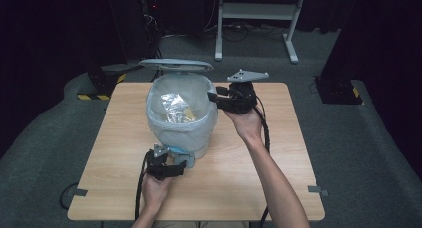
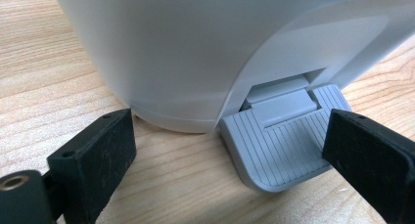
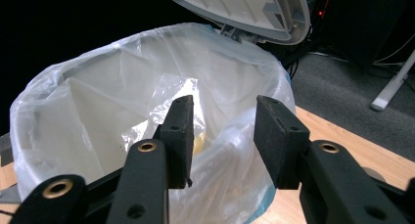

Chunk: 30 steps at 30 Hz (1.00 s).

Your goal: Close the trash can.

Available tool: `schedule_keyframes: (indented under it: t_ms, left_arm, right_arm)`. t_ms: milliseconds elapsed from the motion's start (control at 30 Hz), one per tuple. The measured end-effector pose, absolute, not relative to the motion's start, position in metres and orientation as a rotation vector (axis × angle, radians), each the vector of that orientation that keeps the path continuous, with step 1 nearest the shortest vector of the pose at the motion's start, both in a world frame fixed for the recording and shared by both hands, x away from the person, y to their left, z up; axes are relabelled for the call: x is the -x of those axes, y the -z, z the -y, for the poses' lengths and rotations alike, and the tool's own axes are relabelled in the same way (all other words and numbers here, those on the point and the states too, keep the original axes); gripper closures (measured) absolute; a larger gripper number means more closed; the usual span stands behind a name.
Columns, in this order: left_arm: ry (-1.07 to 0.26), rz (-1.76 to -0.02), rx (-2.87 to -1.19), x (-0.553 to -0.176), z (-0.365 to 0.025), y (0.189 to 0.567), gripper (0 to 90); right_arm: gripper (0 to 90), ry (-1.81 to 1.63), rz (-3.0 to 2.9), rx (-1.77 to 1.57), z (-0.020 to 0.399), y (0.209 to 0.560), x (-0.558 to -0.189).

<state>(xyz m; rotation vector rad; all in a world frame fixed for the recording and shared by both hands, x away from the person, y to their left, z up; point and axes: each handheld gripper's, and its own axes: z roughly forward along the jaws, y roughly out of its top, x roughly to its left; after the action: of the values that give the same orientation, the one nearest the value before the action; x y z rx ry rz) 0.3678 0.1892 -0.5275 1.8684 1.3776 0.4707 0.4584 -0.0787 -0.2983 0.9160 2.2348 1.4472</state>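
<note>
Tool at bin rim — jaws apart

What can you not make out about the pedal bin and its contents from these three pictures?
- Pedal bin: its base is cut off by the liner bag in the high view.
- Crumpled foil wrapper: no print readable, too small in the high view; the liner folds hide most of it in the right gripper view.
- Pedal: the right jaw of the left hand-held gripper covers its edge.
</note>
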Motion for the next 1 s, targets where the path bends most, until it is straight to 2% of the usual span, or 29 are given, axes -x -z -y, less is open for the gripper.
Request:
schedule_keyframes:
  t_ms: [400,1000]
  left_arm:
    - [-0.471,-1.378,-1.868,-0.368,-0.189,0.528,5.8]
    - [-0.468,-1.377,-1.866,-0.368,-0.189,0.528,5.8]
  right_arm:
    - [55.3,-1.488,-2.200,-0.924,0.096,0.302,-0.447]
    - [54.7,-1.544,-2.153,-0.922,0.122,0.310,-0.424]
